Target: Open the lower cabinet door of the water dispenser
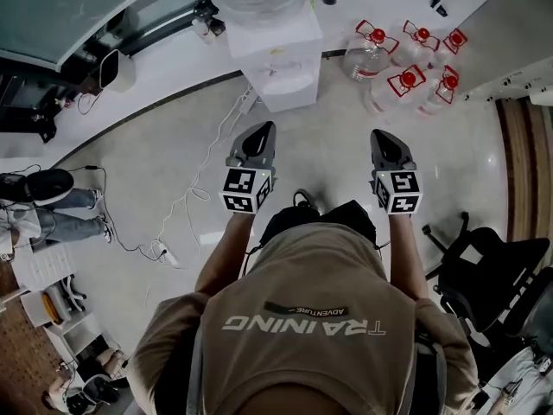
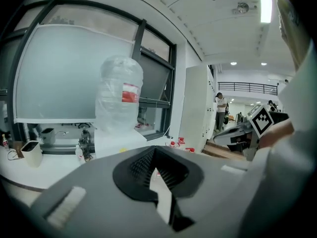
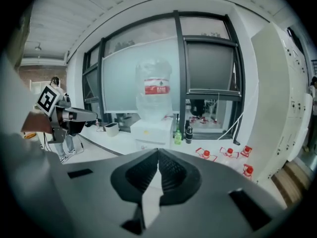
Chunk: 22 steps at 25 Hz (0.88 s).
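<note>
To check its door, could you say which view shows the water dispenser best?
The right gripper view: the water dispenser faces the camera, its base hidden. The head view sees it from steeply above; the left gripper view, mainly its bottle.

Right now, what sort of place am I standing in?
Probably an office or lab workspace: there's a water dispenser with a big bottle on top, spare water jugs on the floor, and an office chair at your right.

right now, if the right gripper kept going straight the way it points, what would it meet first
Probably the water dispenser, dead ahead just above the shut right gripper; only bare floor shows between, though depth is unclear.
</note>
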Each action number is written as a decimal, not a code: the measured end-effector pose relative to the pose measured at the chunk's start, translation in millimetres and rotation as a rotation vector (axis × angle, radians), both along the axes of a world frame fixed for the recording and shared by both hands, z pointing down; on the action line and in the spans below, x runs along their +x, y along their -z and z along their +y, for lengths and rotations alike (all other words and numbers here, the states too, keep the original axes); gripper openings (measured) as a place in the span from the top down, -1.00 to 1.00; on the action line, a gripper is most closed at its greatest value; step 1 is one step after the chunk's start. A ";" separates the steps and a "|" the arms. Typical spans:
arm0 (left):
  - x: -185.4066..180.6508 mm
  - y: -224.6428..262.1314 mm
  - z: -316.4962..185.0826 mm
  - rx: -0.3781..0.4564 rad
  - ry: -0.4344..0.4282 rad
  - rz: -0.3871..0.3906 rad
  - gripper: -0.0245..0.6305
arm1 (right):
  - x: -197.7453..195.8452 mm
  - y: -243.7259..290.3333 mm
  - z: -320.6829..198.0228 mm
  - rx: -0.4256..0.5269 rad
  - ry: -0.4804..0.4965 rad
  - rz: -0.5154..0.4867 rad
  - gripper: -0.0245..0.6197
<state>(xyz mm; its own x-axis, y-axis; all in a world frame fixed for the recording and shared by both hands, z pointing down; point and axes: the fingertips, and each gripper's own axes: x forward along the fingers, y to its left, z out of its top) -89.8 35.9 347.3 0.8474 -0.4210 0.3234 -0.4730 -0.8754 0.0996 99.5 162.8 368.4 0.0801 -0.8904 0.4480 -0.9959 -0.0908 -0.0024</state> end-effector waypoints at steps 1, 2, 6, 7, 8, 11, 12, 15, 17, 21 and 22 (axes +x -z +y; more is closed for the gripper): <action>0.4 -2.2 -4.2 -0.008 -0.003 0.002 0.95 | -0.9 -1.0 -5.2 -0.004 -0.002 0.000 0.90; 1.3 -3.7 -7.8 -0.016 -0.006 0.004 0.95 | -1.3 -2.2 -9.9 -0.008 -0.001 -0.001 0.90; 10.9 -13.6 -22.4 -0.034 -0.013 0.005 0.95 | 5.5 -9.5 -30.4 -0.019 0.000 -0.023 0.90; 14.9 -17.1 -26.5 -0.042 -0.011 0.003 0.95 | 8.6 -11.9 -35.8 -0.024 0.001 -0.026 0.90; 19.6 -19.7 -29.7 -0.050 -0.009 0.002 0.95 | 12.2 -14.5 -40.8 -0.028 0.006 -0.026 0.90; 41.8 -21.7 -34.0 -0.051 -0.017 -0.003 0.95 | 31.1 -25.0 -55.9 -0.045 0.026 -0.021 0.90; 50.3 -22.2 -35.3 -0.048 -0.020 -0.008 0.95 | 38.9 -29.6 -61.5 -0.047 0.030 -0.028 0.90; 73.0 -22.2 -49.1 -0.040 -0.008 -0.028 0.95 | 61.4 -40.7 -85.5 -0.031 0.049 -0.052 0.90; 89.9 -19.0 -64.9 -0.032 0.004 -0.042 0.95 | 77.6 -43.3 -108.3 -0.019 0.075 -0.054 0.90; 119.4 -7.1 -89.7 0.000 0.026 -0.085 0.95 | 111.9 -46.3 -146.2 -0.027 0.135 -0.066 0.90; 127.1 -5.8 -97.9 0.006 0.037 -0.092 0.95 | 122.0 -48.3 -156.5 -0.027 0.152 -0.068 0.90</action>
<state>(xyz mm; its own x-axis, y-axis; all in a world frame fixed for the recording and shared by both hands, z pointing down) 37.3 -62.0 353.1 0.7981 -0.4535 0.3966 -0.5118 -0.8577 0.0493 221.5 6.3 416.7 -0.0857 -0.8774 0.4720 -0.9958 0.0595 -0.0702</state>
